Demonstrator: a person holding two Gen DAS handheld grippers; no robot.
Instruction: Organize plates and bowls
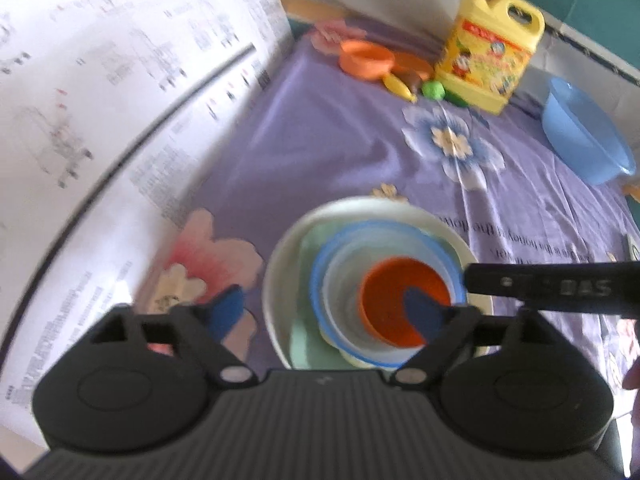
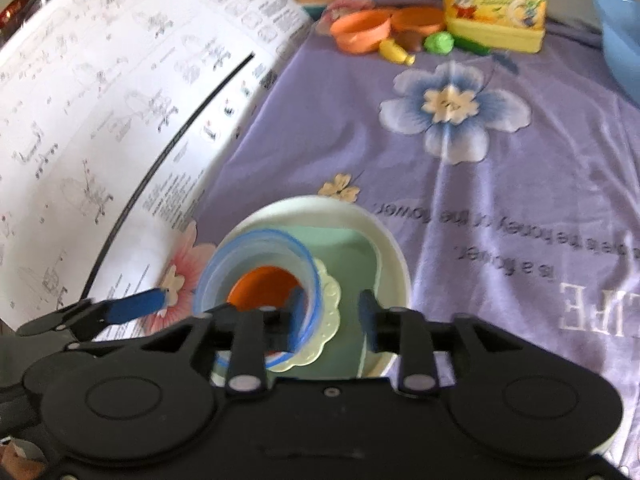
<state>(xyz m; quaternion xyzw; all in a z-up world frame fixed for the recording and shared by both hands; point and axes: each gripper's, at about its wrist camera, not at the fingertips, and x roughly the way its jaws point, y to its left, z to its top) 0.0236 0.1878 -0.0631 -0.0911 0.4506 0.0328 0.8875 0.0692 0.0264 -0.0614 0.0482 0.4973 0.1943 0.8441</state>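
Note:
A stack stands on the purple cloth: a cream plate (image 1: 280, 256) (image 2: 384, 232), a pale green square plate (image 1: 306, 344) (image 2: 340, 248), a small scalloped plate (image 2: 330, 316), a clear blue-rimmed bowl (image 1: 340, 276) (image 2: 256, 256) and an orange bowl (image 1: 400, 300) (image 2: 260, 284) inside it. My left gripper (image 1: 324, 312) is open, straddling the bowls, with one pad inside the orange bowl. My right gripper (image 2: 330, 316) is open, its left pad inside the blue-rimmed bowl's near wall, its right pad over the green plate.
A large printed paper sheet (image 1: 100, 120) (image 2: 100, 100) covers the left. At the back are an orange cup (image 1: 366, 60), toy food pieces (image 1: 400, 86), a yellow detergent jug (image 1: 492, 52) and a blue basin (image 1: 580, 132).

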